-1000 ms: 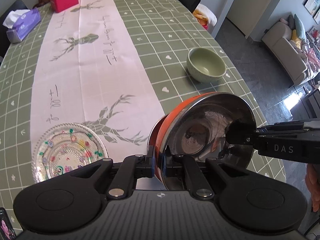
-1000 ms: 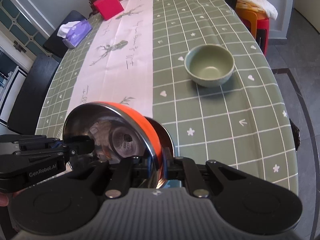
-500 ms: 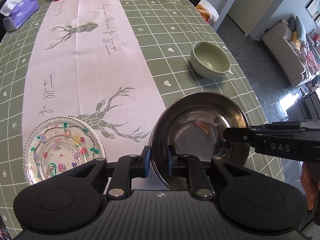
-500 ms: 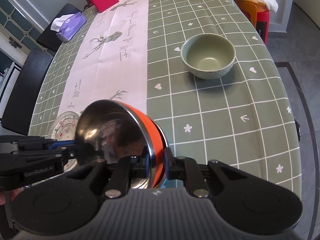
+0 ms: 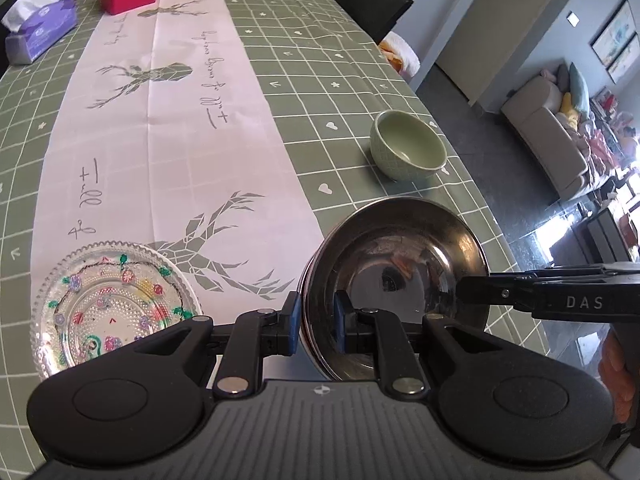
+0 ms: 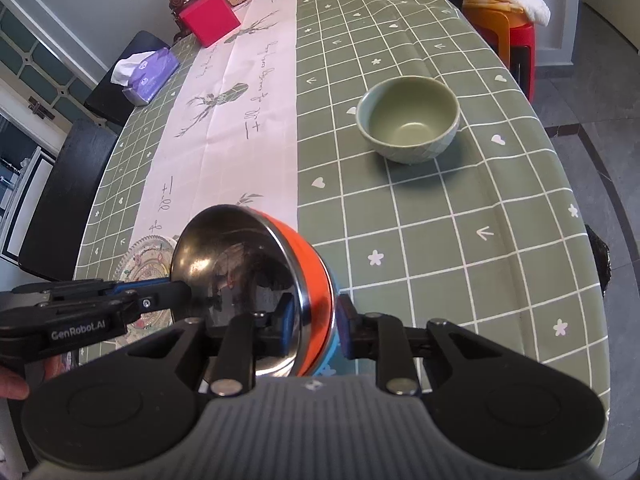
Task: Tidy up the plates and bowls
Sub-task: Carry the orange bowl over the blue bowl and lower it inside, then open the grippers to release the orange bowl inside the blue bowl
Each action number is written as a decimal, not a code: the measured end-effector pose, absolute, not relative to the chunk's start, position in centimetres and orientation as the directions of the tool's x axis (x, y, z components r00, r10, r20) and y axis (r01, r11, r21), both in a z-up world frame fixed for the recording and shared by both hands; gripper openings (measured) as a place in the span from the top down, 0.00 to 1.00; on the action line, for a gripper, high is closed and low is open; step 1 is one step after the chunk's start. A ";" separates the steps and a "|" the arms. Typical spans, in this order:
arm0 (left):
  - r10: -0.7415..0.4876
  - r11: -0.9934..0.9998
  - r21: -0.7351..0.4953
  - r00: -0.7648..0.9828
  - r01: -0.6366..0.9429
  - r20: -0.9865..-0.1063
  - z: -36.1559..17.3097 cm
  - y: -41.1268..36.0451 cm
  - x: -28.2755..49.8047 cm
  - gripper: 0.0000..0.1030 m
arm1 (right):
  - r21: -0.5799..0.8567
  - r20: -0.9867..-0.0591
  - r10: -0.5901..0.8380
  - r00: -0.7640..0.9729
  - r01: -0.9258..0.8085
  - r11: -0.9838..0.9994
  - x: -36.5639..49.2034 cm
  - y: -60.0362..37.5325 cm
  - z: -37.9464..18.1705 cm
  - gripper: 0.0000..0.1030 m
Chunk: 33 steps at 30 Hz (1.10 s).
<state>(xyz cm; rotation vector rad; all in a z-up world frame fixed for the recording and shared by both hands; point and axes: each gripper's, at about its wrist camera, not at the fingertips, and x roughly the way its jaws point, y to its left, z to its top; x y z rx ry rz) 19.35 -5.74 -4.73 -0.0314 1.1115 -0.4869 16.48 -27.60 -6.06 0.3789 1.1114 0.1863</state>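
Your left gripper (image 5: 316, 324) tilts steeply down, jaws loosely straddling the steel bowl (image 5: 394, 276)'s near rim, not pressing. Across it, your right gripper (image 6: 314, 322), equally tilted, is opening around the opposite rim, pads clear. Green bowl (image 5: 408, 150) sits beyond.

left claw (image 5: 316, 326) — slightly parted | right claw (image 6: 314, 326) — jaws opening
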 end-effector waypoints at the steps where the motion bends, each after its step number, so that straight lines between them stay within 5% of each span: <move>1: -0.385 0.897 -0.255 0.355 0.362 -0.852 -4.8 -5.8 19.3 0.83 | 0.388 -0.836 0.334 0.435 0.039 0.921 16.3 -27.6 -6.1 0.82; 3: -0.383 0.897 -0.248 0.362 0.366 -0.850 -4.8 -5.9 19.2 0.85 | 0.391 -0.835 0.337 0.436 0.039 0.919 16.2 -27.5 -6.1 0.90; 9: -0.380 0.902 -0.254 0.362 0.349 -0.851 -3.6 -5.7 19.3 0.88 | 0.431 -0.835 0.357 0.419 0.093 0.898 16.9 -28.3 -6.5 0.93; 33: -0.402 0.906 -0.338 0.268 0.256 -0.875 -4.3 -4.8 20.5 0.88 | 0.473 -0.844 0.393 0.365 0.161 0.866 18.6 -29.4 -7.4 0.94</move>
